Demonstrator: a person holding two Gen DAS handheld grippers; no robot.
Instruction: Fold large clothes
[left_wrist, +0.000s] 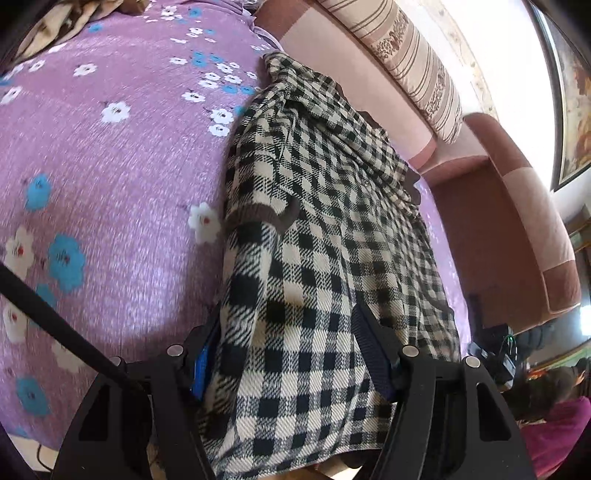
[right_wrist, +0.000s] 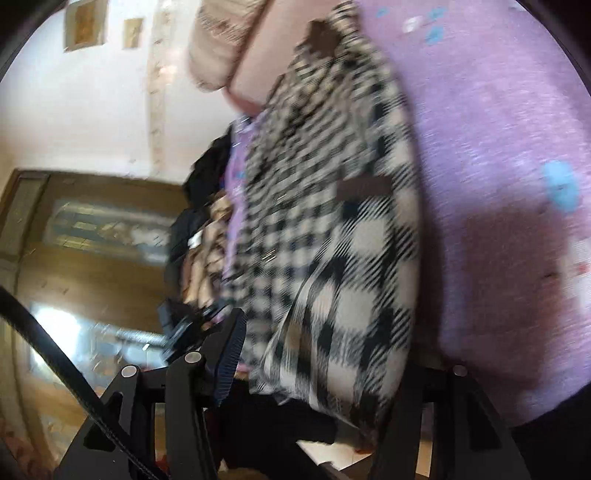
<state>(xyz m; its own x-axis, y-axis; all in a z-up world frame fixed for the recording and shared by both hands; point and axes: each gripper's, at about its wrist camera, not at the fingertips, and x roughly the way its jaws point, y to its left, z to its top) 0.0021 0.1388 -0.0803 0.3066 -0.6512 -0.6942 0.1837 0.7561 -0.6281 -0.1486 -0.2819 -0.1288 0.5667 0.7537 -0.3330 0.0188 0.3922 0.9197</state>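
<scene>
- A large black-and-cream checked woollen coat (left_wrist: 325, 206) lies lengthwise on a purple bedspread printed with white and blue flowers (left_wrist: 110, 177), running from the near edge of the bed toward a pink padded headboard (left_wrist: 351, 81).
- The coat's brown-trimmed pocket flap (left_wrist: 273, 218) shows on the upper layer; the cloth looks doubled over along its length.
- The left gripper (left_wrist: 291, 350) has its jaws set wide, with the coat's near hem bunched between them; the left blue pad (left_wrist: 201, 365) touches the cloth's edge, and the right finger presses into the fabric. Whether it truly pinches the cloth I cannot tell.
- The right gripper (right_wrist: 317, 354) reaches the same coat (right_wrist: 332, 221) from the other side; its one visible ribbed finger (right_wrist: 229, 354) stands apart from the hem, the other hidden by fabric. This view is blurred, so the grasp cannot be judged.
- A striped cream-and-brown bolster pillow (left_wrist: 413, 62) rests against the headboard, beyond the coat's collar.
- In the right wrist view, a wooden door (right_wrist: 92, 229) stands off the bed.
</scene>
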